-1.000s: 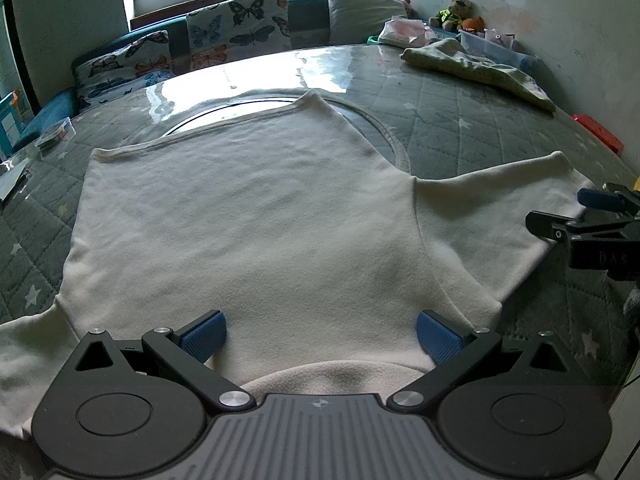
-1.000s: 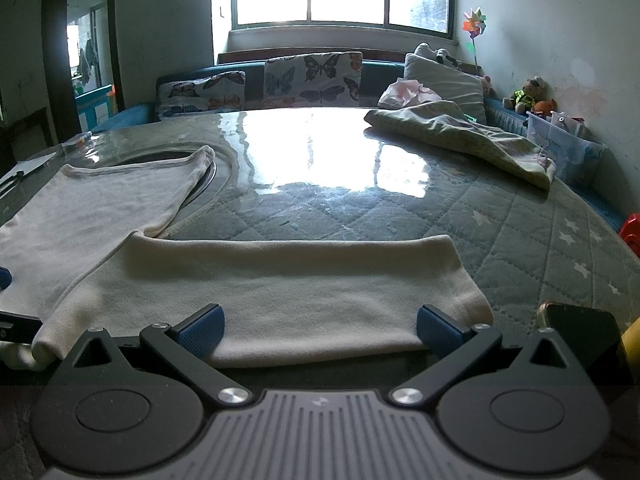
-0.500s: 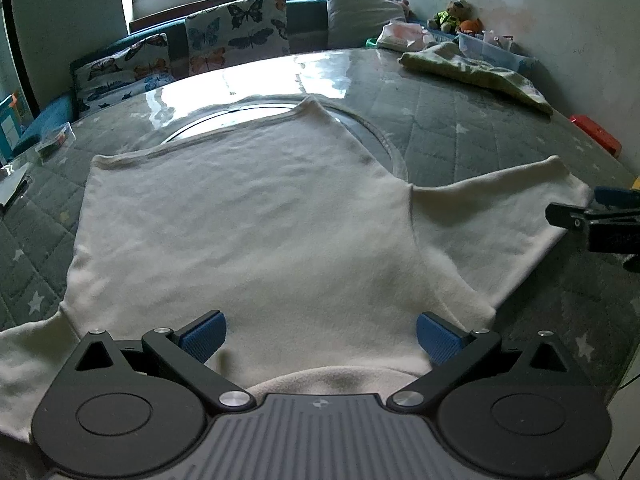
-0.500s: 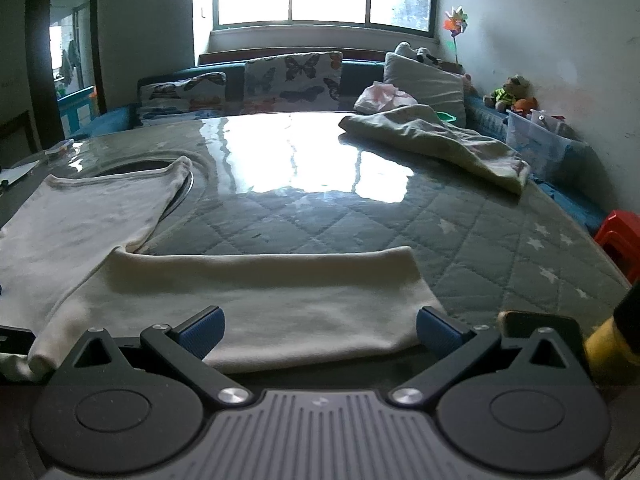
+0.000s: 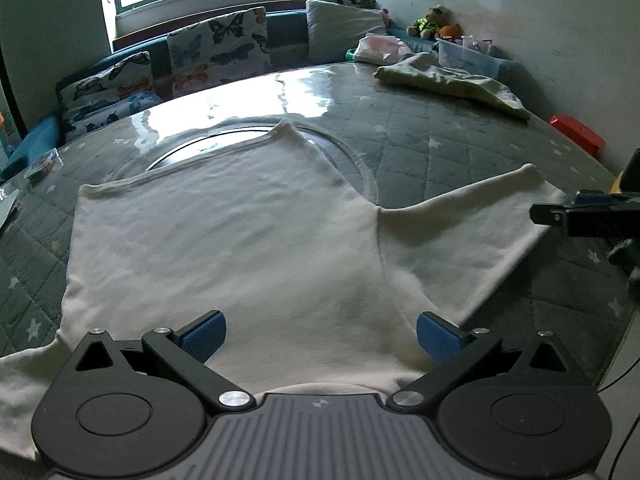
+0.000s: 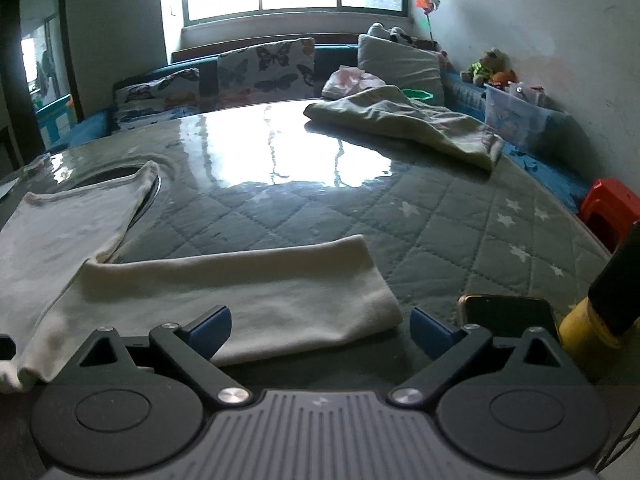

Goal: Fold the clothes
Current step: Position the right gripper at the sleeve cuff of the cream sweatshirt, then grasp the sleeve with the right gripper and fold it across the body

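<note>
Left gripper: nearest item, angled down over the collar edge of the cream sweatshirt, blue pads spread wide with cloth lying between them but not pinched; placed, by judgement, to take the neck end for a fold. Cream sweatshirt: spread flat on the quilted table cover, body running away from the collar, hem at the far end, laid out so that its edges can be reached. Right sleeve: stretched sideways, its cuff just ahead of the right gripper, whose jaws are wide and closing, cloth between them, not yet gripped; it points down at the cuff. Phone: beside that gripper's right finger. Green garment: far side, waiting unfolded.
</note>
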The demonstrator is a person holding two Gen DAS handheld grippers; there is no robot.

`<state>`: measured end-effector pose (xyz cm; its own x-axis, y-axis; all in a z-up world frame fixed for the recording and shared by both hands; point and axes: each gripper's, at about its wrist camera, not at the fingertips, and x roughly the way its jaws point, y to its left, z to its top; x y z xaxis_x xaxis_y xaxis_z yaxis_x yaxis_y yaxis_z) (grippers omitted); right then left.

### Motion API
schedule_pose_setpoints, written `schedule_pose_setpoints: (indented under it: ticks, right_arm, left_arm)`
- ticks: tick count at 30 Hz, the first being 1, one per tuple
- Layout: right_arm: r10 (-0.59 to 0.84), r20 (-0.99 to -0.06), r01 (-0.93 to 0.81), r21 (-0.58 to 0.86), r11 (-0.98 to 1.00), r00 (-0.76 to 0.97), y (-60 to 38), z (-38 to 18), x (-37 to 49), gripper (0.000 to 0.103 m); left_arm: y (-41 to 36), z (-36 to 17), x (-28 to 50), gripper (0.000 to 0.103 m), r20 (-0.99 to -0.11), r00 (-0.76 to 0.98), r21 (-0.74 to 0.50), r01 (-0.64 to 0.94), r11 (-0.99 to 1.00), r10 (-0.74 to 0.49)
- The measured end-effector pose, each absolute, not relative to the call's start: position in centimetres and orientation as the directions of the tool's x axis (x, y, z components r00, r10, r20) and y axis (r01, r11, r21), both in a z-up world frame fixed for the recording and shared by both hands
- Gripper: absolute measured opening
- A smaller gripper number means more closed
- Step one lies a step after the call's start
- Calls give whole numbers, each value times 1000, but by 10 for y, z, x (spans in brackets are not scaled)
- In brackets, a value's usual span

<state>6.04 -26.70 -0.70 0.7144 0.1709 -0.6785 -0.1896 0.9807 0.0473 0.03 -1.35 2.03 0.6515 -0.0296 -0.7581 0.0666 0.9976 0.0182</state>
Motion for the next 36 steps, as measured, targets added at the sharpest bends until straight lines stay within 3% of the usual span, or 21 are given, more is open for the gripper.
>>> schedule_pose_setpoints:
  ticks: [12,21,25,29,36]
  right_arm:
    - [144,-707,-160,45,986,693,-271,-13,78,77]
    - [143,-707,-144,58,988,693,-276,-10,80,55]
    - [152,-705,-140,75,987,693,-278,-9,80,29]
    - [170,-698,-143,98,985,696,-279,-5,79,16]
    - [273,-649,-193,193,962,710,-274,29,74,12]
  left_arm:
    - [-17,20,-1,103,-761,647,19,84,996,-40]
    - [-16,21,-1,103,-760,648,17,85,996,-43]
    - [-14,21,-1,103,-760,649,20,82,996,-38]
    - [-9,22,-2,103,-760,649,20,73,997,-32]
    - [6,25,-8,103,-754,657,23,46,999,-13]
